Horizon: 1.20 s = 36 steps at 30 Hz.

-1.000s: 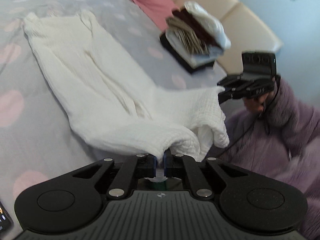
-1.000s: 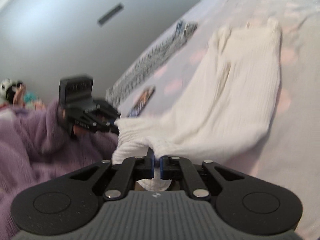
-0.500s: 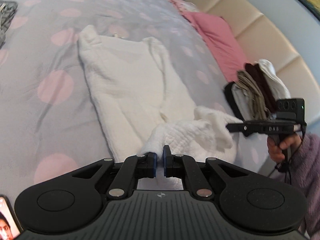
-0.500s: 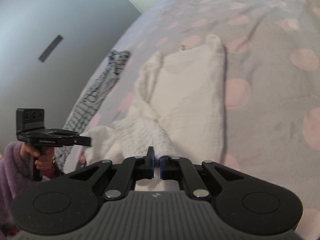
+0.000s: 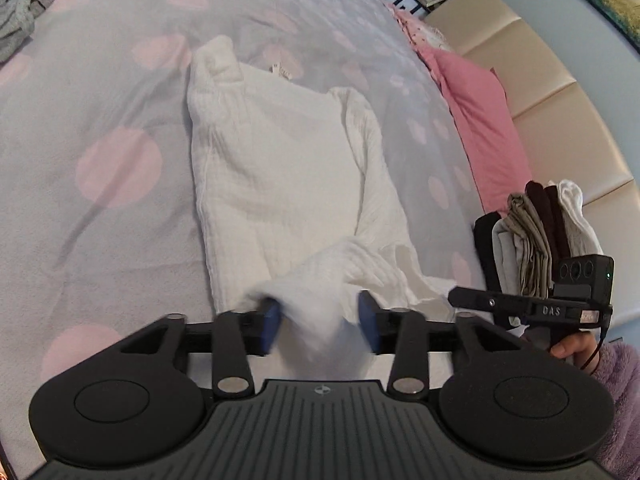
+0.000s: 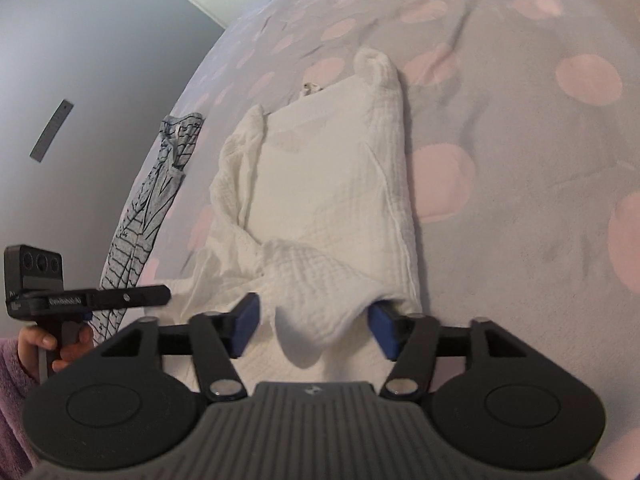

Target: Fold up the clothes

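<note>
The garment is white with a crinkled weave, on a grey bedspread dotted pink. Beside the bedspread lies a pink pillow. Each black tool has blue pads. Near the garment, a white cloth carries black checks.

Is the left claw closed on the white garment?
No, the left claw is open, its blue pads standing apart on either side of the white garment.

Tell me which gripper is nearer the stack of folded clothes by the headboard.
Right. The right gripper sits just in front of the stack of folded clothes; the left gripper is farther away, beyond it, over the white garment.
</note>
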Tool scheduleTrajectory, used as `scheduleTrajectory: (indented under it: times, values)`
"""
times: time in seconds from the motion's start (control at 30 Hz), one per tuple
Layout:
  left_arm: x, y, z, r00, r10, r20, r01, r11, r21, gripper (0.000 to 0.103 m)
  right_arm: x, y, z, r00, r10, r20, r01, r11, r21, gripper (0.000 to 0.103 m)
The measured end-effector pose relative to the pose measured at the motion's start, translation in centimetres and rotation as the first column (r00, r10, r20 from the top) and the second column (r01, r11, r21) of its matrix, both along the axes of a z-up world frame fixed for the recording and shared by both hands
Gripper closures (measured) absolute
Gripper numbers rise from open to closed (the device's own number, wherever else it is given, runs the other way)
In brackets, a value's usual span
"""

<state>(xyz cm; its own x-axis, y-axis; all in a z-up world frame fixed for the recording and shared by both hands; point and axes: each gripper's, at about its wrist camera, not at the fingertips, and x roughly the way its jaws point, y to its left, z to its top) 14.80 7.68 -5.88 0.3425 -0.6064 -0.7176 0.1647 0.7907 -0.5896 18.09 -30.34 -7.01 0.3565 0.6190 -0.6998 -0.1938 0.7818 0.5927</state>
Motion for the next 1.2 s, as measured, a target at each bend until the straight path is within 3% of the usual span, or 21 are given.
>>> scheduleTrajectory:
  times: [0.07, 0.17, 0.33, 0.43, 0.5, 0.57, 0.77, 0.83, 1.03, 1.13, 1.2]
  values:
    - [-0.4, 0.3, 0.4, 1.0, 0.001, 0.0, -0.001, 1.0, 0.012, 0.052, -0.6, 0.1, 0.5, 1.0, 0.014, 0.013, -0.014, 1.0, -0.025, 0.025]
    - [-1.5, 0.5, 1.8, 0.998, -0.001, 0.058, -0.003, 0.998, 0.067, 0.052, -2.0, 0.9, 1.2, 0.998, 0.045, 0.046, -0.042, 0.997, -0.067, 0.024]
    - [-4.4, -2.0, 4.0, 0.973, -0.158, 0.166, 0.13, 0.978, 0.165, 0.056, -5.4, 3.1, 3.0, 0.974, 0.165, 0.155, -0.139, 0.977, -0.164, 0.027]
    - [-5.5, -4.2, 4.0, 0.944, -0.27, 0.189, 0.223, 0.946, 0.234, 0.062, -7.5, 5.4, 2.9, 0.937, 0.291, 0.192, -0.229, 0.929, -0.29, 0.039]
    - [-5.8, -5.5, 3.2, 0.933, -0.308, 0.188, 0.246, 0.924, 0.293, 0.063, -8.3, 6.9, 2.2, 0.915, 0.352, 0.196, -0.262, 0.889, -0.376, 0.069]
    - [-5.2, -6.3, 1.8, 0.938, -0.295, 0.179, 0.226, 0.917, 0.328, 0.068, -8.3, 7.9, 1.4, 0.906, 0.371, 0.202, -0.258, 0.864, -0.433, 0.08]
    - [-1.3, -6.5, -2.1, 0.964, -0.226, 0.139, 0.159, 0.911, 0.38, 0.072, -5.4, 9.8, -2.0, 0.914, 0.384, 0.131, -0.259, 0.8, -0.541, 0.08]
    - [-0.2, -6.3, -2.4, 0.971, -0.2, 0.133, 0.138, 0.917, 0.374, 0.072, -4.3, 9.8, -2.2, 0.914, 0.378, 0.144, -0.243, 0.797, -0.552, 0.081]
    - [1.9, -6.0, -1.6, 0.972, -0.133, 0.192, 0.056, 0.93, 0.363, 0.072, 0.1, 8.4, -1.0, 0.935, 0.229, 0.271, -0.059, 0.853, -0.519, 0.08]
    - [2.5, -5.4, -0.7, 0.969, -0.089, 0.232, 0.002, 0.936, 0.352, 0.072, 1.9, 7.2, -0.2, 0.947, 0.138, 0.29, 0.025, 0.869, -0.494, 0.076]
    - [2.6, -5.3, 0.1, 0.961, -0.109, 0.256, 0.01, 0.932, 0.363, 0.072, 2.2, 6.5, 0.6, 0.951, 0.119, 0.286, 0.021, 0.896, -0.443, 0.07]
